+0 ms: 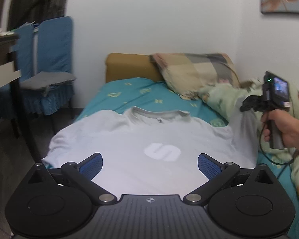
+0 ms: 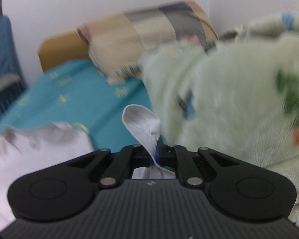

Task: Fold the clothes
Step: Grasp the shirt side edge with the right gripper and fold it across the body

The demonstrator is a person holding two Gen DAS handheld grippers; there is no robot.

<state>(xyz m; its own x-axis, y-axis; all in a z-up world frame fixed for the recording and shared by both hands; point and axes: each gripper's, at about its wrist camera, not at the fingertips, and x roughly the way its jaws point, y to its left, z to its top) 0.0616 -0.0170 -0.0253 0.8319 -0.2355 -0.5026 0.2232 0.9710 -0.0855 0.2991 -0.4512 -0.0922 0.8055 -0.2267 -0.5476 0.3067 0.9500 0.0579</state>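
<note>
A light grey T-shirt [image 1: 129, 139] with a white logo lies face up on the teal bed sheet [image 1: 129, 93], collar toward the headboard. My left gripper [image 1: 150, 164] is open and empty, hovering over the shirt's lower front. My right gripper [image 1: 247, 104] shows at the right of the left wrist view, held in a hand, pinching the shirt's right sleeve and lifting it. In the right wrist view the right gripper [image 2: 157, 151] is shut on the hemmed sleeve edge [image 2: 143, 121]; the rest of the shirt [image 2: 29, 149] lies lower left.
A plaid pillow [image 1: 195, 71] leans on the tan headboard [image 1: 129, 67]. A fluffy pale green blanket [image 2: 229, 103] is bunched along the bed's right side against the wall. A blue-covered chair [image 1: 47, 67] and a dark table [image 1: 2, 59] stand left of the bed.
</note>
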